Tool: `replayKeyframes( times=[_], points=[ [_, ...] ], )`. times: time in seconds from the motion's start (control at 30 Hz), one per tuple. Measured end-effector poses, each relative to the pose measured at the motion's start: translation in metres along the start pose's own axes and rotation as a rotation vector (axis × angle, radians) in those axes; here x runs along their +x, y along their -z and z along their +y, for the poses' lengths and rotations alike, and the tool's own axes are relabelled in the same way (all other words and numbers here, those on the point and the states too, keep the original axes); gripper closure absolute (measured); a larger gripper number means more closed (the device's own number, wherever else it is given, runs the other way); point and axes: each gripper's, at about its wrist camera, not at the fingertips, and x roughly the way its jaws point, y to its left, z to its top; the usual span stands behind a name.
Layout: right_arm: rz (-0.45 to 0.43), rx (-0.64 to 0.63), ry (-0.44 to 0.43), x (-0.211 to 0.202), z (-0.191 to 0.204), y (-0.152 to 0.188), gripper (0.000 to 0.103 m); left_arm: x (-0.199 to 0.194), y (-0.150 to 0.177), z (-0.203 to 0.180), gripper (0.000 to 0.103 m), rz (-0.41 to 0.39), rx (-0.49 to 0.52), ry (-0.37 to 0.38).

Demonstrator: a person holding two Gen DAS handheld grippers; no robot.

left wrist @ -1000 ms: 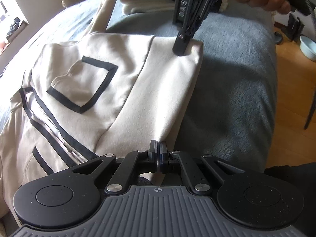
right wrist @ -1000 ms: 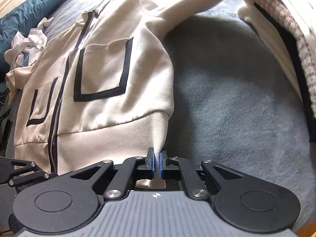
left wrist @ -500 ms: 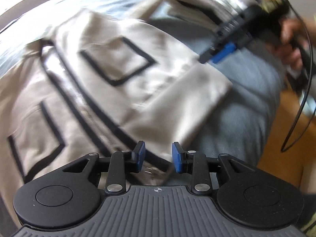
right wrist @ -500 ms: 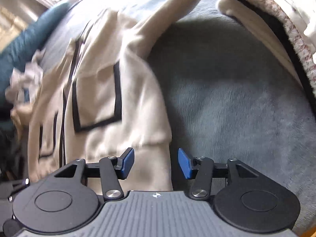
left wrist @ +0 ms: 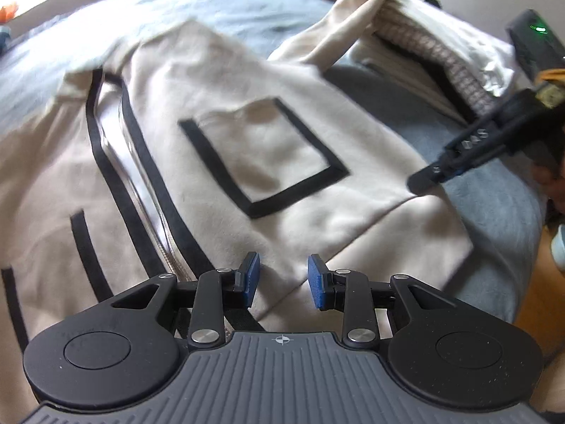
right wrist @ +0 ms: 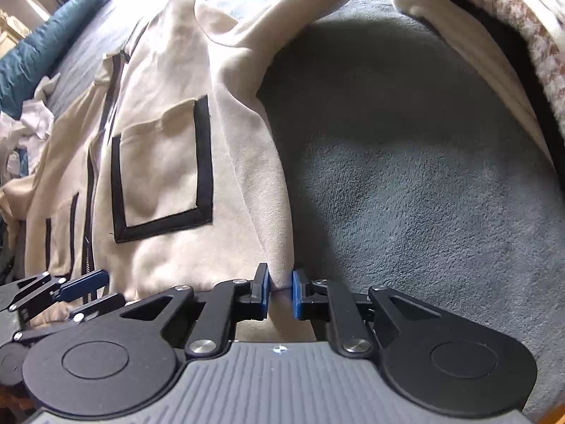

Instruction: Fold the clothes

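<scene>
Right gripper (right wrist: 281, 295) just closing on jacket (right wrist: 243, 190) side edge, blanket (right wrist: 406, 194) beside

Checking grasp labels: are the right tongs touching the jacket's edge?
Touching. The right wrist view shows the right tongs with a fold of the jacket edge pinched between both blue pads.

Matt suede-like cream jacket (right wrist: 169, 162) on a fuzzy grey fleece blanket (right wrist: 406, 190).
</scene>
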Motion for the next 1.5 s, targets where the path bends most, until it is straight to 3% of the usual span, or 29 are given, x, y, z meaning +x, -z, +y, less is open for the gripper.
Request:
replayKeyframes(
  times=[0.07, 0.1, 0.17, 0.3, 0.5, 0.53, 0.57, 0.63, 0.7, 0.83, 1.03, 1.13, 1.2, 1.27, 1.33, 1.43, 1.5],
  points=[
    [-0.002, 0.025, -0.027, -0.004, -0.001, -0.011, 0.075, 0.008, 0.002, 0.004, 0.073, 0.025, -0.028, -0.007],
    [-0.038, 0.044, -0.054, -0.009, -0.003, -0.018, 0.07, 0.009, 0.002, 0.005, 0.073, 0.03, -0.037, -0.006],
    [-0.16, 0.088, -0.112, -0.022, -0.009, -0.038, 0.044, 0.01, 0.002, 0.007, 0.073, 0.041, -0.046, -0.006],
    [-0.308, 0.244, -0.236, -0.009, -0.028, -0.09, 0.023, 0.015, 0.001, 0.009, 0.071, 0.069, -0.092, -0.011],
    [-0.269, 0.461, -0.426, 0.077, -0.053, -0.152, 0.02, 0.021, -0.004, 0.007, 0.07, 0.104, -0.135, -0.038],
    [-0.266, 0.464, -0.459, 0.085, -0.05, -0.158, 0.025, 0.021, -0.004, 0.007, 0.07, 0.108, -0.145, -0.043],
    [-0.266, 0.455, -0.481, 0.091, -0.047, -0.163, 0.052, 0.022, -0.004, 0.007, 0.07, 0.111, -0.15, -0.047],
    [-0.282, 0.377, -0.432, 0.088, -0.034, -0.172, 0.09, 0.022, -0.004, 0.006, 0.07, 0.115, -0.155, -0.053],
    [-0.335, 0.315, -0.383, 0.072, -0.025, -0.174, 0.095, 0.023, -0.004, 0.006, 0.07, 0.121, -0.164, -0.058],
    [-0.456, 0.102, -0.169, 0.031, -0.005, -0.172, 0.097, 0.021, -0.006, 0.01, 0.07, 0.138, -0.214, -0.054],
    [-0.437, 0.045, -0.007, 0.054, -0.006, -0.169, 0.097, 0.022, -0.006, 0.012, 0.07, 0.154, -0.231, -0.049],
    [-0.395, -0.023, 0.03, 0.072, -0.007, -0.169, 0.092, 0.021, -0.005, 0.012, 0.07, 0.157, -0.234, -0.048],
    [-0.352, -0.001, -0.002, 0.07, -0.015, -0.172, 0.087, 0.02, -0.003, 0.011, 0.07, 0.153, -0.23, -0.052],
    [-0.301, 0.013, -0.029, 0.06, -0.018, -0.172, 0.064, 0.018, -0.001, 0.009, 0.07, 0.148, -0.227, -0.055],
    [-0.243, -0.012, 0.0, 0.038, -0.017, -0.165, 0.046, 0.018, 0.001, 0.009, 0.069, 0.134, -0.234, -0.056],
    [-0.175, -0.113, 0.066, 0.001, -0.011, -0.142, 0.043, 0.017, 0.004, 0.009, 0.068, 0.113, -0.242, -0.054],
    [-0.135, -0.19, 0.066, -0.024, 0.002, -0.13, 0.045, 0.013, 0.007, 0.009, 0.068, 0.102, -0.251, -0.047]
  ],
)
